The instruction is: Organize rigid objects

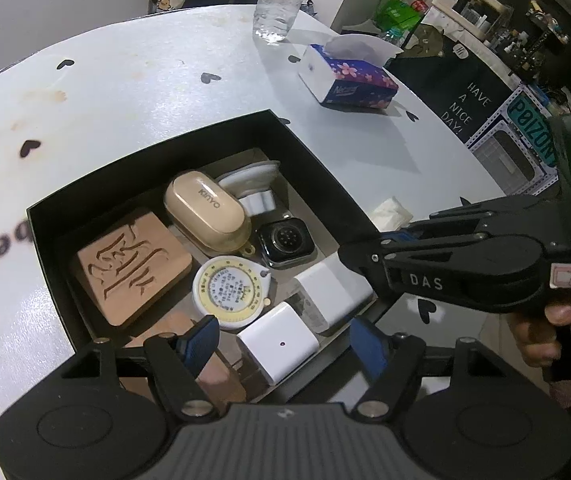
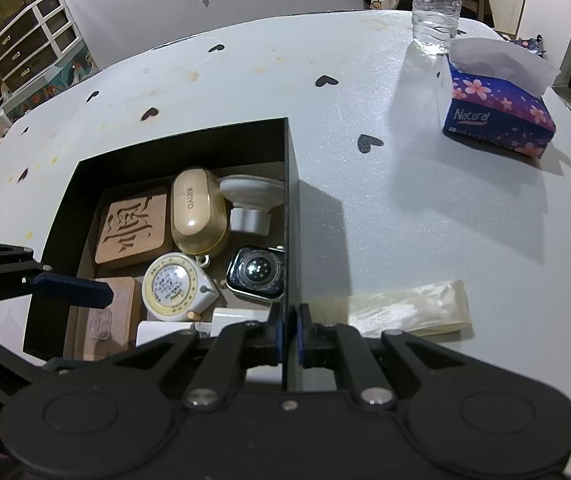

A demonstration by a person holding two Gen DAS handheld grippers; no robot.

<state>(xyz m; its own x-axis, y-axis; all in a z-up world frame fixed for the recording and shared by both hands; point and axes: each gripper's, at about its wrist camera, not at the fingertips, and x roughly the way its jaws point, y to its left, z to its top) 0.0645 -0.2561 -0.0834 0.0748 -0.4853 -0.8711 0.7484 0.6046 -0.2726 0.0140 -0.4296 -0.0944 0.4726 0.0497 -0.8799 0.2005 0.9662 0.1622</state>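
Note:
A black box (image 1: 157, 140) (image 2: 181, 136) on the white table holds a carved wooden block (image 1: 133, 268) (image 2: 131, 226), a beige Kinyo case (image 1: 205, 210) (image 2: 197, 212), a round tape measure (image 1: 229, 288) (image 2: 171, 286), a watch body (image 1: 285, 240) (image 2: 257, 270), a white holder (image 1: 251, 184) (image 2: 251, 200) and two white chargers (image 1: 279, 342) (image 1: 331, 288). My left gripper (image 1: 285, 344) is open over the box's near edge, above a charger. My right gripper (image 2: 289, 334) is shut on the box's right wall (image 2: 291, 240); it also shows in the left wrist view (image 1: 365, 256).
A blue tissue box (image 1: 347, 76) (image 2: 497, 108) and a water bottle (image 1: 281, 0) (image 2: 437, 4) stand at the table's far side. A crumpled wrapper (image 2: 405, 312) (image 1: 391, 214) lies right of the box. A second wooden block (image 2: 103, 320) lies in the box's near corner.

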